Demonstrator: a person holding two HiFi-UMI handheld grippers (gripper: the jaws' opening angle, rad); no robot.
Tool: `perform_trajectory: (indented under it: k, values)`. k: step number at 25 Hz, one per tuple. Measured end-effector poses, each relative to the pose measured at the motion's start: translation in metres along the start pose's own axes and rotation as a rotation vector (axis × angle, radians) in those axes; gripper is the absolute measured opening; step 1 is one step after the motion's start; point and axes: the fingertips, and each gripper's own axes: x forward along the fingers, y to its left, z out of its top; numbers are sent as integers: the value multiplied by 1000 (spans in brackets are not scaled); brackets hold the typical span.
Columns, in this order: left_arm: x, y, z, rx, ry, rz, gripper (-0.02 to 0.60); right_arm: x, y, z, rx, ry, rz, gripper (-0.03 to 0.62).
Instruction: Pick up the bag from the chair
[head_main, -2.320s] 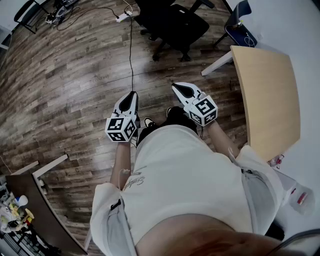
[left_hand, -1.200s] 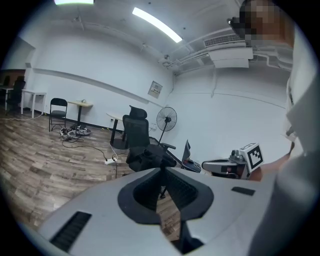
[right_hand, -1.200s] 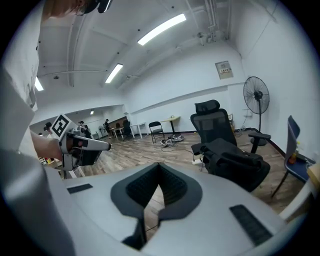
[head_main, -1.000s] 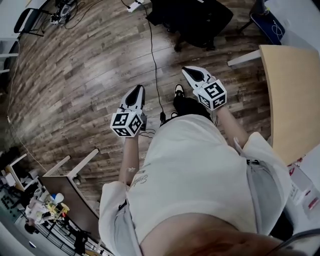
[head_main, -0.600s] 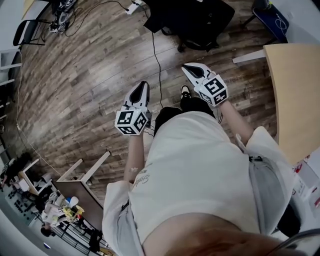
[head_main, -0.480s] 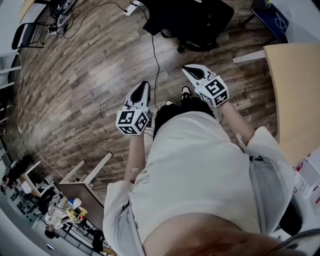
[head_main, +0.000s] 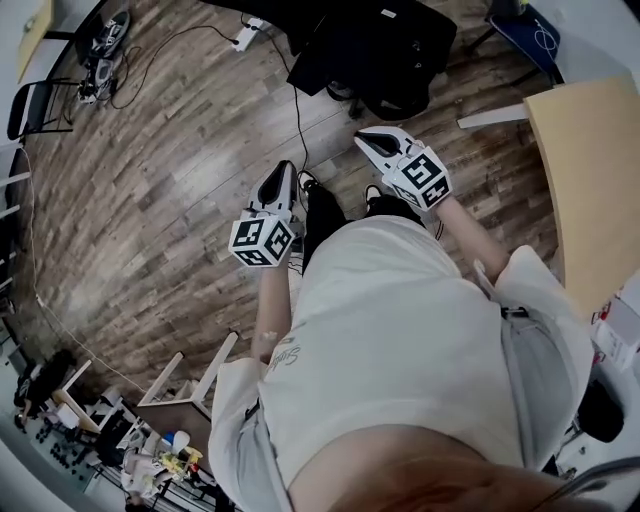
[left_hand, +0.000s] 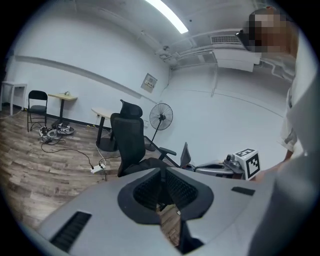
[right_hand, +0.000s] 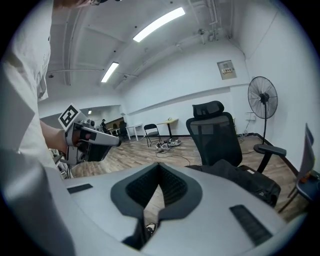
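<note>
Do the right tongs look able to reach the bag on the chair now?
Likely not yet: the right tongs are shut and short of the bag on the chair. Only bare floor lies between, so the way looks free.

In the head view the chair (head_main: 400, 60) ahead of the right tongs (head_main: 362, 138) is cut by the top edge. These tongs' own body hides the lower part of the bag (right_hand: 245, 182).
</note>
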Motion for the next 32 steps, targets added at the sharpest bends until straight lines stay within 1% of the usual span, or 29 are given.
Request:
perform_trajectory:
  k: [2,4,7,10,14,17,20,25,27,29,32]
  values:
    - [1,16,17,0,-13,-29,38,12,1,15,19,-13,-33,-5]
    - [4,37,39,18,-33,-55,38,28,2,32,30,-30,-56,-6]
    - [9,77,62,41,-43,-69,38,60,6,53,14,-35,-87,-5]
    - [12,108,74,74,-21,-95,38,82,8,66,8,-35,-138,-5]
    - [29,129,79,91,15,-171,38,93,-2,67,31,-26,-238,-6]
    - [42,135,81,98,45,-231,38,91,-6,62,66,-12,-315,-5]
    - [54,135,81,100,66,-277,38,87,-11,57,86,10,-355,-5]
    - [97,123,82,129,113,-335,38,75,-43,57,108,1,-427,-6]
    - [119,115,86,143,130,-350,38,71,-64,52,125,-3,-448,-5]
    - [139,110,94,154,149,-352,38,70,-84,43,165,-2,-462,-6]
    - [162,109,108,172,169,-336,38,77,-104,34,214,-2,-447,-5]
